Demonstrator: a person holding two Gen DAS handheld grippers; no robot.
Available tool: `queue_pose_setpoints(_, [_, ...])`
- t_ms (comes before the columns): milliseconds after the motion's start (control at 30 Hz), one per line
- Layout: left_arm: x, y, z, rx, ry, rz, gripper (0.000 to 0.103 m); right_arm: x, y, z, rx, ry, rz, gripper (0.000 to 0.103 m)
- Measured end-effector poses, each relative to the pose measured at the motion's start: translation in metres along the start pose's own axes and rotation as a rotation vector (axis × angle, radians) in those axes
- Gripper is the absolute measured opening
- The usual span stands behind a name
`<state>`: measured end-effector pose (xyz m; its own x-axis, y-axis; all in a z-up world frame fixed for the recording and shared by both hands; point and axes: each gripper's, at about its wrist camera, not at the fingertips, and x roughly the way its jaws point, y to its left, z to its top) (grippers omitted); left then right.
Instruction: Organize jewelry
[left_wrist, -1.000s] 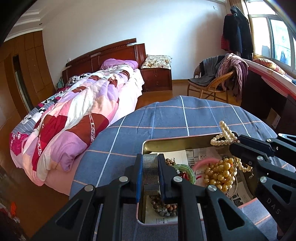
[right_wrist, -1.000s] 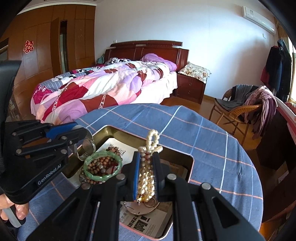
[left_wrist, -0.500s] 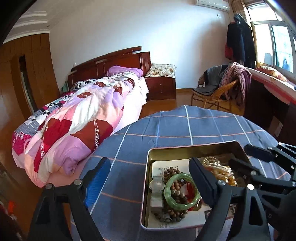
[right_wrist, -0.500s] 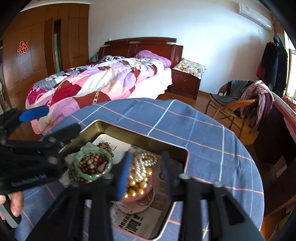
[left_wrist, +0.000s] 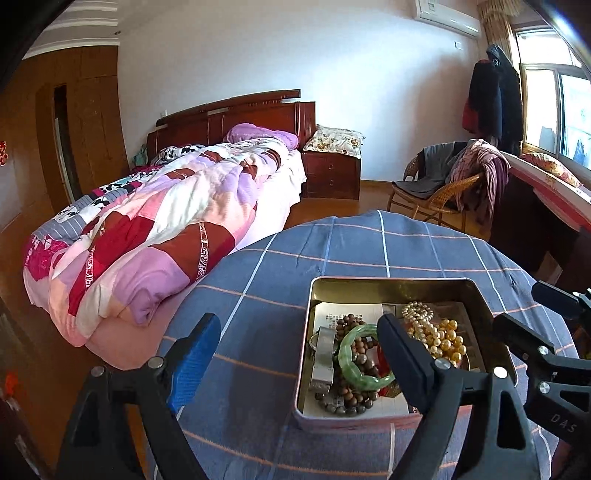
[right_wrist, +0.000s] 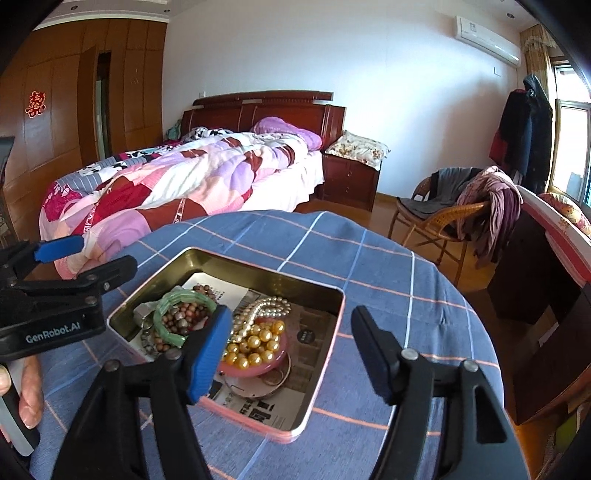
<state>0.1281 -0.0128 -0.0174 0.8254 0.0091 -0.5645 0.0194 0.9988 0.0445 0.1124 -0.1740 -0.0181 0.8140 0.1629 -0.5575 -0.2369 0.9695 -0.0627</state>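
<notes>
— What was seen in the room?

— Behind the round table, a bed with a pink and purple quilt was seen. A nightstand was set beside it. A wicker chair was piled with clothes, and dark coats were hung by the window. The table was covered with a blue checked cloth.

— Where was the jewelry kept?

— It was all laid in an open metal tin on the cloth. A green bangle was placed over brown wooden beads. A silver watch band was laid at the left side. White pearls and gold beads were heaped on a pink dish. The tin was lined with printed paper.

— How were the grippers held?

— The left gripper was spread wide, and nothing was pinched in it. Part of the tin was hidden by its right finger. The right gripper was being opened, and nothing was held between its fingers. Some of the bangle was blocked by its blue pad. A hand was seen on the left gripper's handle.

— Was anything touched?

— No piece was gripped by either one.
</notes>
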Motion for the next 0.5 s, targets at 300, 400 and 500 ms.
queue_pose_setpoints(300, [-0.0023, 0.0013, -0.004, -0.01, 0.007, 0.0, 0.087, -0.007, 0.0003, -0.0001, 0.012, -0.015, 0.005, 0.075])
queue_pose_setpoints(400, [-0.0019, 0.0016, -0.0041, -0.014, 0.01, -0.002, 0.087, -0.0091, -0.0007, 0.0001, 0.011, -0.022, 0.005, 0.078])
queue_pose_setpoints(500, [-0.0014, 0.0013, -0.0052, -0.011, 0.016, -0.003, 0.087, -0.0092, -0.0007, -0.0001, 0.01, -0.023, 0.005, 0.078])
